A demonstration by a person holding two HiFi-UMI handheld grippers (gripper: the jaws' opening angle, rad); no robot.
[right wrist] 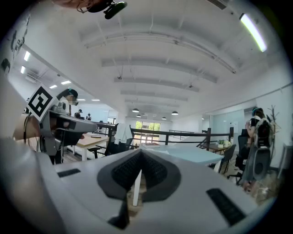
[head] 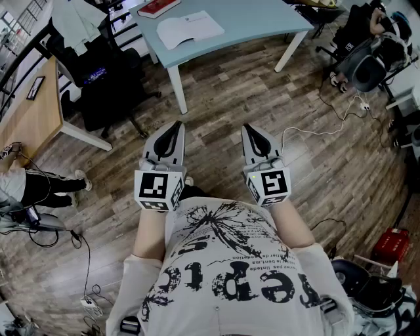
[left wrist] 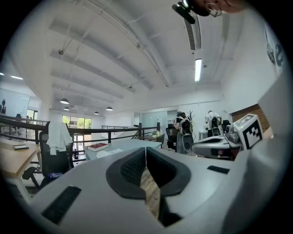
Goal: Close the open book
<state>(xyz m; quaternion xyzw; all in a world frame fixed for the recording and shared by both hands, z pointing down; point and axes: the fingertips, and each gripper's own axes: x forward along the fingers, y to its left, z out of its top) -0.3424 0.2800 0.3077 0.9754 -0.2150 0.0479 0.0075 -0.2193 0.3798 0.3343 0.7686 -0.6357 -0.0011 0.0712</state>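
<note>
The open book point(head: 189, 27) lies with white pages up on the light blue table point(head: 262, 20) at the top of the head view, next to a closed red book point(head: 157, 6). Both grippers hang side by side over the wooden floor, well short of the table. My left gripper point(head: 174, 126) is shut with nothing in it, and so is my right gripper point(head: 252, 129). In the left gripper view the jaws point(left wrist: 145, 151) meet, with the red book point(left wrist: 97, 146) and the white pages point(left wrist: 110, 151) far beyond them. The right gripper view shows its jaws point(right wrist: 141, 153) touching and the table point(right wrist: 192, 153) ahead.
A black office chair point(head: 98, 72) draped with a white garment stands left of the table. A wooden desk point(head: 33, 111) is at the far left, with a person's legs point(head: 39, 187) below it. Cables, a backpack point(head: 367, 59) and a red box point(head: 392, 244) lie at the right.
</note>
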